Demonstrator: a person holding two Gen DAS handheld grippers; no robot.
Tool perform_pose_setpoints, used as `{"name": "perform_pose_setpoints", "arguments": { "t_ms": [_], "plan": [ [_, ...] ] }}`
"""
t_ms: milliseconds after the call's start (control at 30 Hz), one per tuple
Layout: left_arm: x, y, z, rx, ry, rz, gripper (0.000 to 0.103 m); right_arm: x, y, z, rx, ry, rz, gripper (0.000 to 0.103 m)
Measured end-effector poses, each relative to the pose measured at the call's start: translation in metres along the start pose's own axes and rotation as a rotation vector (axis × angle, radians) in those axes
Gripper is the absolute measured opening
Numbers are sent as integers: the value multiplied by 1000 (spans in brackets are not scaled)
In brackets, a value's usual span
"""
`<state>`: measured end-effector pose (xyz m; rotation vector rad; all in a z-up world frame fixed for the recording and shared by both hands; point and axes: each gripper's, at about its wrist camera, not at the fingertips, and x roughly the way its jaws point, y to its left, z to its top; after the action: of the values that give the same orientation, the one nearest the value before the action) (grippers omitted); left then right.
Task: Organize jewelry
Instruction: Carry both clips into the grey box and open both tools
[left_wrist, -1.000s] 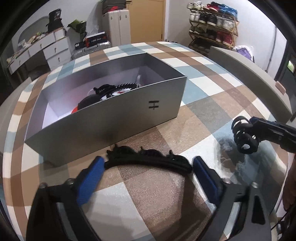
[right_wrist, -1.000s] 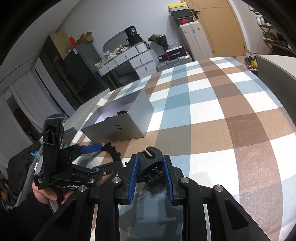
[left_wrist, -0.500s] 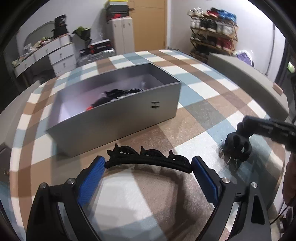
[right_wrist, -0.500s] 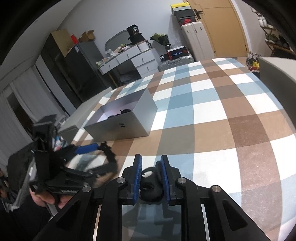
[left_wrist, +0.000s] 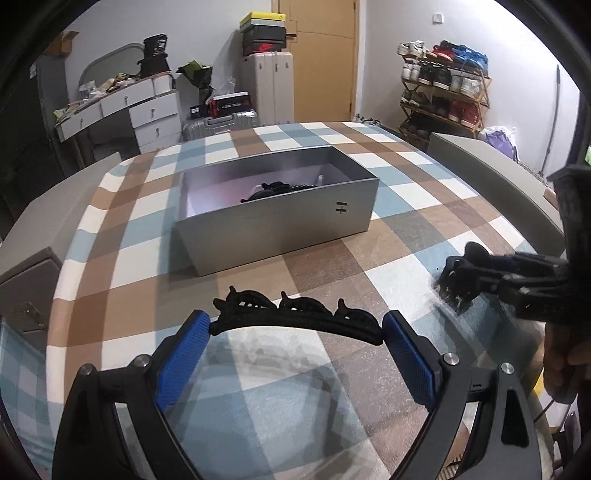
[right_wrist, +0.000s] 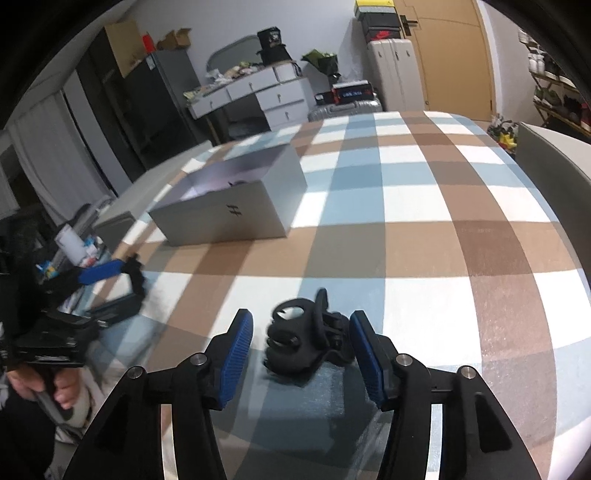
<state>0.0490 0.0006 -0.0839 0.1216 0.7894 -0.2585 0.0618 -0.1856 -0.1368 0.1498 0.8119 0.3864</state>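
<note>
The left gripper (left_wrist: 295, 332) holds a long black hair clip (left_wrist: 295, 315) crosswise, its blue pads pressing on the clip's two ends, above the checked tablecloth (left_wrist: 406, 221) and on the near side of the grey box (left_wrist: 280, 221). The box sits open on the cloth with dark accessories (left_wrist: 273, 188) lying inside.

To the right of the box and nearer the person, the right gripper (right_wrist: 301, 345) has its jaws opening. A small black claw clip (right_wrist: 303, 339) sits between the pads on the cloth; the left pad stands clear of it, the right one is just beside it.
</note>
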Motion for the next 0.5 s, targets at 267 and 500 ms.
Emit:
{"name": "perform_pose_setpoints", "arguments": {
  "t_ms": [267, 500],
  "plan": [
    [-16, 17, 6, -64, -45, 35, 91, -4, 5, 2, -21, -5, -20, 43],
    [-29, 26, 17, -78, -101, 55, 91, -11, 13, 23, 18, -46, 74, 43]
  ]
}}
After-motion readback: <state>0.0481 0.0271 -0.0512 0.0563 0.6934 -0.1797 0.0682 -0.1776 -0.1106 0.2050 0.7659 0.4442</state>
